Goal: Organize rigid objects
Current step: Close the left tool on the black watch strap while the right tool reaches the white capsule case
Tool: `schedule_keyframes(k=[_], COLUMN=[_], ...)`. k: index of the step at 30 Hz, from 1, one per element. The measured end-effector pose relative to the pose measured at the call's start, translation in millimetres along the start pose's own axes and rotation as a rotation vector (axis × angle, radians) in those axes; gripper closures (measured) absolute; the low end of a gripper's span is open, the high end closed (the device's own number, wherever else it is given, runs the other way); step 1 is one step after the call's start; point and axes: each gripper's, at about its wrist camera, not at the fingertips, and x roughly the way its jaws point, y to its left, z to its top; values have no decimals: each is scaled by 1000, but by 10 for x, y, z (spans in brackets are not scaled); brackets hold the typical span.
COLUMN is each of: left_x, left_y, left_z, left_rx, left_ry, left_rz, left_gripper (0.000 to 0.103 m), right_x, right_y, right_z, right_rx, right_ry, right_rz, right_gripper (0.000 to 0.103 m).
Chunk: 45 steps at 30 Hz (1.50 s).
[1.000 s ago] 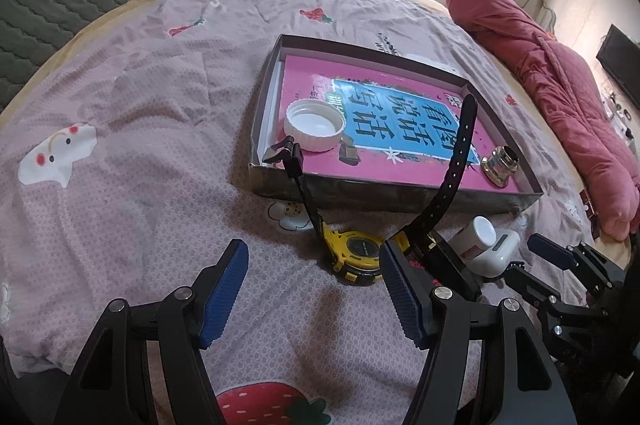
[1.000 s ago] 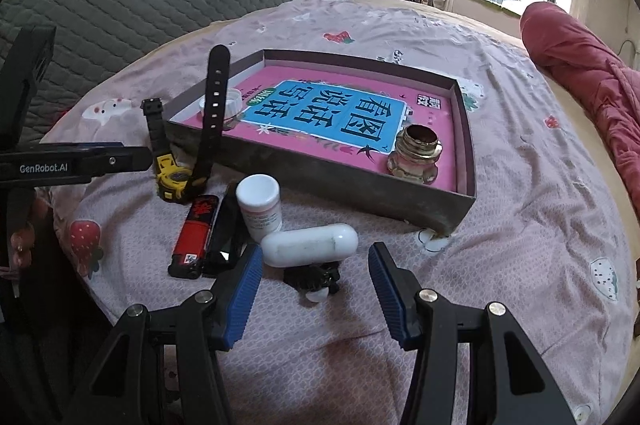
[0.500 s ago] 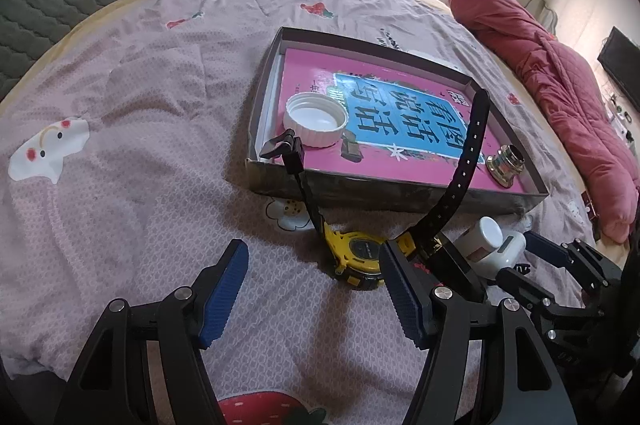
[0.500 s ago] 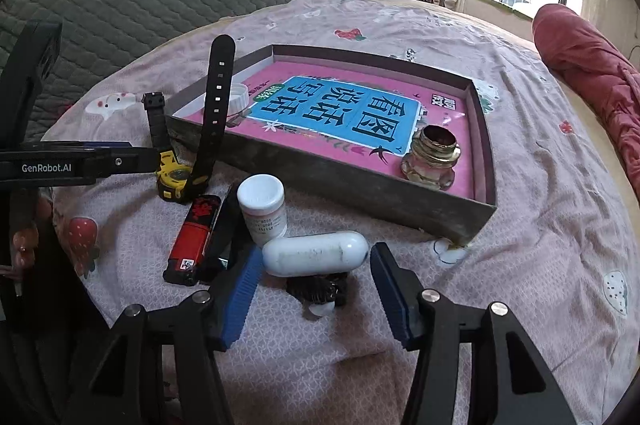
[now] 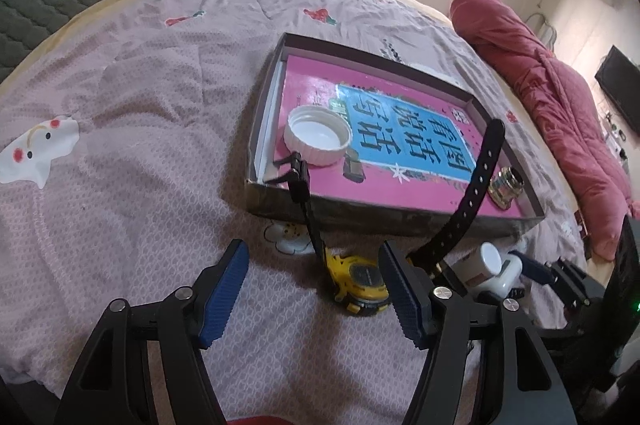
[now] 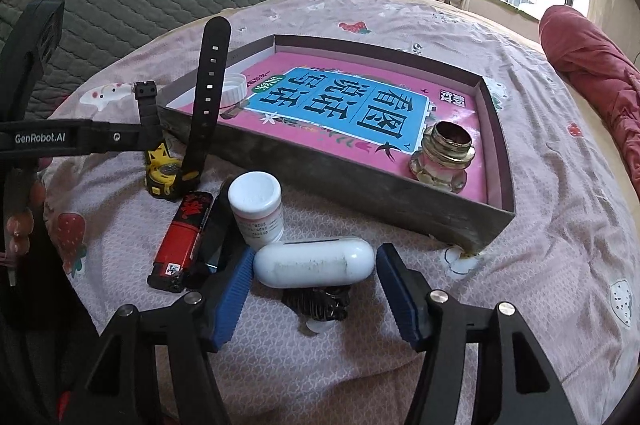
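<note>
Right gripper [image 6: 316,289] jaws opening, flanking capsule [image 6: 314,262]

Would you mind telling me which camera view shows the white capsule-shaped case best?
The right wrist view: the white capsule-shaped case lies whole and near, between the opening jaws of the right gripper, untouched. The left wrist view shows only a white sliver of it behind the small white bottle.

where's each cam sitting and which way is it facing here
Left wrist: on the left gripper, jaws closing with nothing between them, looking down at the yellow watch before the tray.
Right wrist: on the right gripper, jaws opening around the white capsule case without pressing it; fingers show at left.
Shared: watch, tray, white cap, brass fitting, pill bottle.
</note>
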Motion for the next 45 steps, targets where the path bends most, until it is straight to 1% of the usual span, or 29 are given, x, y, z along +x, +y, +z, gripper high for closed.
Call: schedule_keyframes(k=[1, 2, 4, 6, 7, 8, 12, 14, 18, 20, 23, 30, 45], left_x=[14, 34, 76, 109, 124, 136, 160, 186, 224, 240, 251, 252, 218], left_y=[4, 5, 5, 2, 0, -5, -41, -54, -70, -84, -47, 3, -9], left_z=[11, 21, 36, 49, 57, 64, 81, 100, 109, 105, 105, 101, 83], left_rx=[-7, -14, -25, -34, -39, -40, -39, -39, -38, -27, -41, -62, -44], left_ry=[1, 4, 11, 14, 15, 16, 16, 16, 22, 25, 29, 35, 25], left_rz=[-11, -23, -30, -39, -50, -57, -70, -75, -74, -61, -59, -69, -81], left_gripper=[44, 47, 48, 53, 58, 61, 66, 72, 75, 84, 93, 99, 99], right_x=[5, 17, 33, 38, 40, 49, 58, 67, 82, 85, 108, 103, 55], right_y=[1, 1, 5, 3, 3, -1, -4, -6, -5, -8, -9, 41, -16], right_z=[7, 6, 9, 15, 18, 21, 21, 27, 31, 27, 42, 32, 29], right_rx=[1, 0, -1, -2, -1, 0, 6, 8, 6, 5, 2, -29, -10], right_ry=[1, 4, 6, 5, 4, 4, 5, 4, 5, 5, 6, -1, -13], right_rz=[0, 0, -3, -5, -5, -4, 1, 2, 4, 5, 5, -1, -8], right_gripper=[41, 41, 41, 41, 41, 41, 41, 41, 41, 41, 41, 42, 42])
